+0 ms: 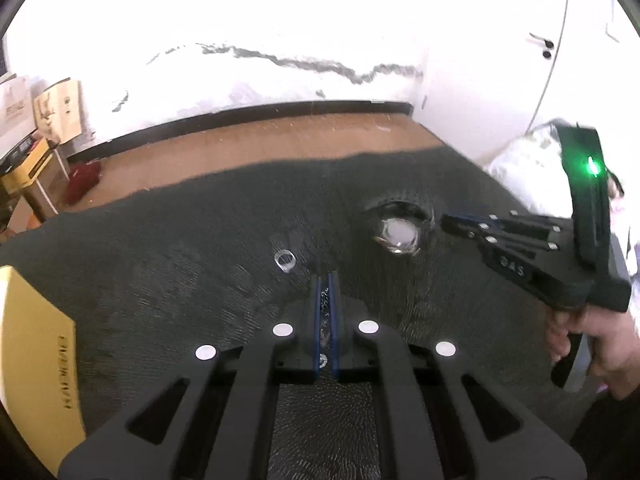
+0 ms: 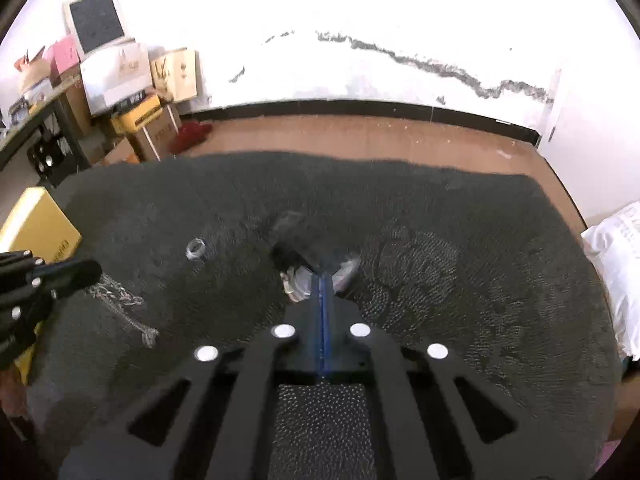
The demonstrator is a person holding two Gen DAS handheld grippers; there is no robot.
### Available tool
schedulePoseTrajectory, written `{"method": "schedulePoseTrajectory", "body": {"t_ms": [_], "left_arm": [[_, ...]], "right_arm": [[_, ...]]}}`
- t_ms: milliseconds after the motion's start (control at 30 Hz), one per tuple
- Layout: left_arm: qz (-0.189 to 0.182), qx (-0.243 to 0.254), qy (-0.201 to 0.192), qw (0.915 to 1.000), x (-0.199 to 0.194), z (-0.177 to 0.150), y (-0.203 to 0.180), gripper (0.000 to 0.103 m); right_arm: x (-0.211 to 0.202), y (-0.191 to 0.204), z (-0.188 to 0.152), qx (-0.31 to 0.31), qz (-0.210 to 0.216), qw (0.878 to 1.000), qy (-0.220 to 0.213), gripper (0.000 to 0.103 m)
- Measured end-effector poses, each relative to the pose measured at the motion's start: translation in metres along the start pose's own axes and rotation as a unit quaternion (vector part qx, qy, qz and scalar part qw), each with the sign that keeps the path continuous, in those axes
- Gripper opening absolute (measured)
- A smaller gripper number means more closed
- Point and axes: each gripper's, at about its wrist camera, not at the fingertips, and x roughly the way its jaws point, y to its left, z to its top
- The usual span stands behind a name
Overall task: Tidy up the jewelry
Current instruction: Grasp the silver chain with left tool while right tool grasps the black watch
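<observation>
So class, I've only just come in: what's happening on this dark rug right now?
A person is sorting jewelry with two tools. The left hand-held gripper is shut on a thin silver chain, which hangs from it above the dark rug. The right hand-held gripper is shut at a small round case; whether it grips it is unclear. A clear ring lies loose on the rug.

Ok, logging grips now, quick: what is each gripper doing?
Left gripper: shut on the silver chain.
Right gripper: shut; whether it grips the small round dish cannot be told.
</observation>
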Motion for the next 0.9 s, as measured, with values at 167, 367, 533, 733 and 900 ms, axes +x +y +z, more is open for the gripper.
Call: {"method": "schedulePoseTrajectory", "body": {"t_ms": [167,367,533,733,900], "left_arm": [[0.016,-0.003,-0.005,0.9999,-0.03,0.012,0.001,0.003],[0.028,-0.007,-0.014,0.9995,-0.056,0.014,0.002,0.003],[0.033,-0.017,0.001,0.9993,-0.04,0.002,0.005,0.003],[0.052,-0.035,0.044,0.9971,0.017,-0.038,0.024,0.003],[0.083,-0.032,0.063,0.994,0.049,-0.05,0.029,0.003]], "right_arm": [[-0.015,0.004,-0.007,0.003,0.008,1.0,-0.003,0.001],[-0.014,-0.007,-0.019,0.027,0.003,1.0,0.016,0.001],[0.015,-0.005,-0.035,0.045,-0.015,0.998,0.042,0.084],[0.059,0.009,-0.043,0.012,-0.05,0.997,0.058,0.09],[0.085,0.01,-0.026,0.021,-0.071,0.996,0.049,0.092]]}}
